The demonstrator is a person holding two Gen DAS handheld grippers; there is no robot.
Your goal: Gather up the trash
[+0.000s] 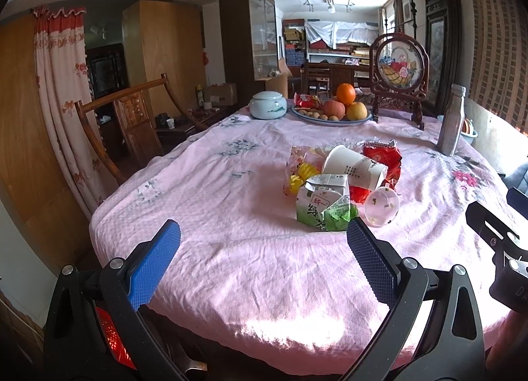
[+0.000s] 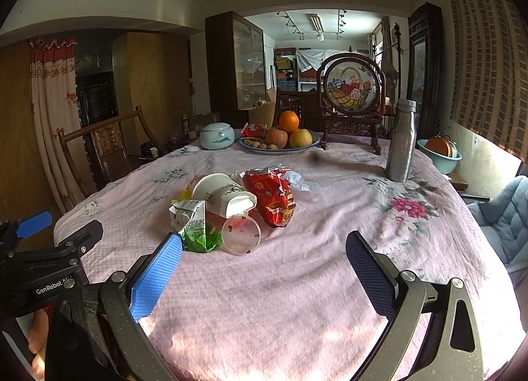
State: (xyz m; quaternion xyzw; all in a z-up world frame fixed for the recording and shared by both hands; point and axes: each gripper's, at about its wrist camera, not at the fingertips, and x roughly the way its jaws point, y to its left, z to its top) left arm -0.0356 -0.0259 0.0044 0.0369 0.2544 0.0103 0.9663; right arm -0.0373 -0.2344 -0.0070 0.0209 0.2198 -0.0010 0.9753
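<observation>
Pink-clothed table [image 1: 231, 282] carries a light, crushable trash pile [image 1: 343, 179] mid-surface, probably best pinched by the green carton's [image 2: 191, 222] folded top; both the left gripper [image 1: 264, 262] and right gripper [image 2: 264, 268] gape empty.

- Paper cup [image 1: 354, 166] [image 2: 224, 196]: white, printed, on its side, resting atop the trash pile on the pink cloth.
- Green carton [image 1: 325, 204] [image 2: 193, 221]: crumpled, at the pile's near edge.
- Red wrapper [image 1: 384, 158] [image 2: 272, 197]: torn open, beside the cup.
- Clear plastic cup [image 1: 381, 204] [image 2: 241, 232]: tipped, mouth toward the cameras.
- Yellow wrapper [image 1: 302, 173]: crinkled, touching the carton.
</observation>
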